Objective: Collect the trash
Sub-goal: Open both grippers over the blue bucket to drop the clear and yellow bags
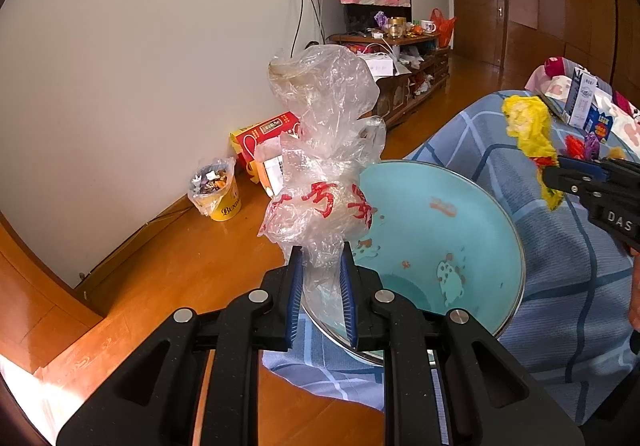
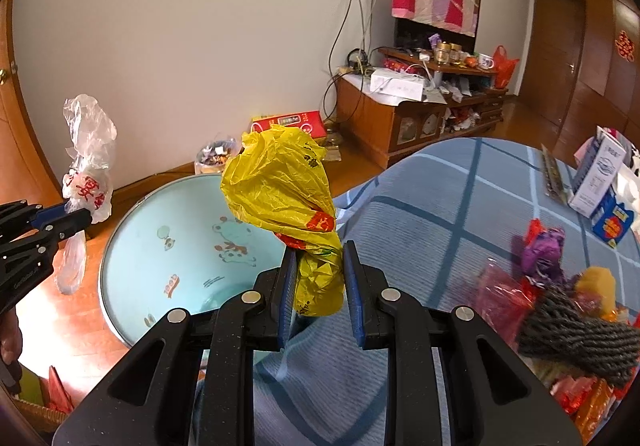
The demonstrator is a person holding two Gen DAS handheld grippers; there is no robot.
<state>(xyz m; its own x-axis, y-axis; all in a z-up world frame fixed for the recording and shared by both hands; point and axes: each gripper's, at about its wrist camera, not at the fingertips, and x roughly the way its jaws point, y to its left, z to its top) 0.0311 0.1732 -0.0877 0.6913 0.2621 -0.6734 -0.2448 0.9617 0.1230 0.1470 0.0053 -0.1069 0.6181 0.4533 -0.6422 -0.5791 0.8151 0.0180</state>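
Room: wooden floor (image 1: 168, 278), blue checked cloth (image 2: 452, 206) at right.
Left gripper (image 1: 320, 270): clamped on crumpled clear plastic bag (image 1: 320, 150), held over pale blue round basin (image 1: 432, 246).
Right gripper (image 2: 319, 266): clamped on crumpled yellow plastic bag (image 2: 280, 182), held near basin's right rim.

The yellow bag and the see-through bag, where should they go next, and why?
Probably lower both over the blue basin and let go. The left gripper pinches the clear bag, the right gripper pinches the yellow bag, and the open basin sits just beneath them.
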